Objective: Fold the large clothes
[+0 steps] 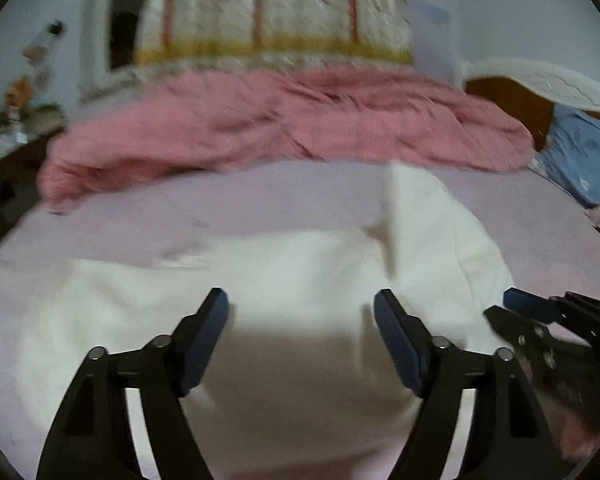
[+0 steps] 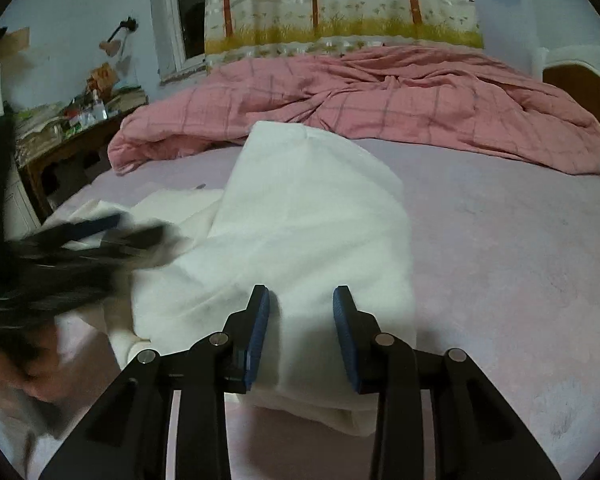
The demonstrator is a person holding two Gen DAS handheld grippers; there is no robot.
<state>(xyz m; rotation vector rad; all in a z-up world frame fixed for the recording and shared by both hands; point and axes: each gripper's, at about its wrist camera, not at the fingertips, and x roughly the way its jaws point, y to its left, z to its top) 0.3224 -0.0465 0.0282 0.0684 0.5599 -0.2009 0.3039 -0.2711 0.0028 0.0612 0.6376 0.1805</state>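
Centrally, the white garment [image 2: 300, 216] lies partly folded on the near side of the lilac bed sheet [image 2: 500, 240], the pink quilt [image 2: 380, 100] heaped beyond. Left gripper [image 1: 301, 310] hovers wide and empty; right gripper [image 2: 301, 312] hovers narrower, also empty. Risk: a shallow pinch may catch one layer only, dragging the fold askew.

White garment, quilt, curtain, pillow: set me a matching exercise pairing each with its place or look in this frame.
Things:
1. white garment
2. pink checked quilt
3. curtain
4. blue pillow

Places or looks:
A. bunched along the far side of the bed
B. at the right edge, by the headboard
C. spread on the lilac sheet, under both grippers
D. hangs at the back wall, with a yellow band at the bottom

Pairs: 1-C, 2-A, 3-D, 4-B
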